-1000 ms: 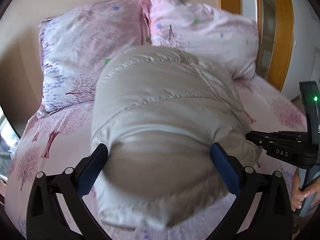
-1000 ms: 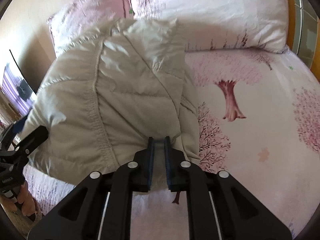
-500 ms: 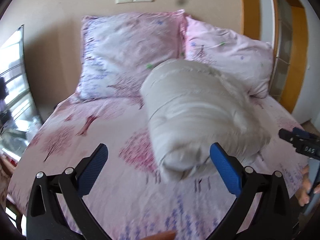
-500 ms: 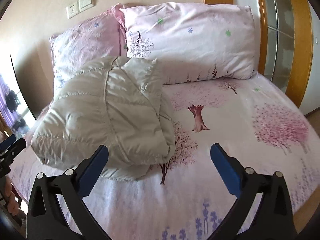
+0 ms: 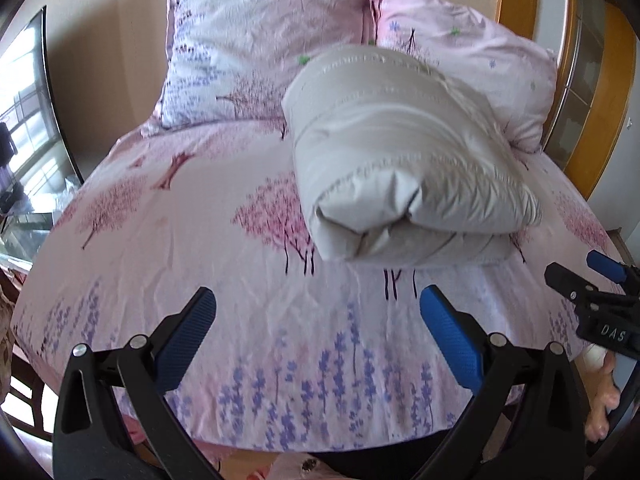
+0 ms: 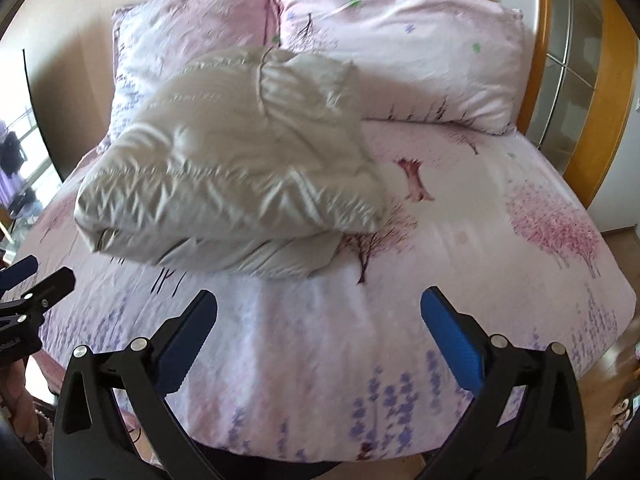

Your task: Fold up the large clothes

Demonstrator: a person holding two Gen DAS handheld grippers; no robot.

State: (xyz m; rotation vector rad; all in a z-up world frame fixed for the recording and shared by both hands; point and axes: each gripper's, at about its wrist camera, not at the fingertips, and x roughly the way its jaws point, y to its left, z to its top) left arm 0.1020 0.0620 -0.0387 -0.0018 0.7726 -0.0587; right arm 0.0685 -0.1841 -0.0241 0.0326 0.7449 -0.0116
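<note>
A beige padded jacket (image 5: 404,160) lies folded into a thick bundle on the pink bed (image 5: 200,240), its far end against the pillows. It also shows in the right wrist view (image 6: 236,168). My left gripper (image 5: 316,336) is open and empty, held over the near part of the bed, short of the bundle. My right gripper (image 6: 320,336) is open and empty too, back from the bundle's near edge. The right gripper shows at the right edge of the left wrist view (image 5: 592,300).
Two pink patterned pillows (image 5: 272,40) (image 6: 400,48) lean on the wall at the bed's head. A wooden frame (image 6: 540,60) stands at the right. A window (image 5: 24,120) is at the left. The near bed edge (image 5: 320,440) is just below the grippers.
My right gripper has opened and let go of the jacket. Both grippers have pulled back toward the foot of the bed, and the folded jacket lies further off.
</note>
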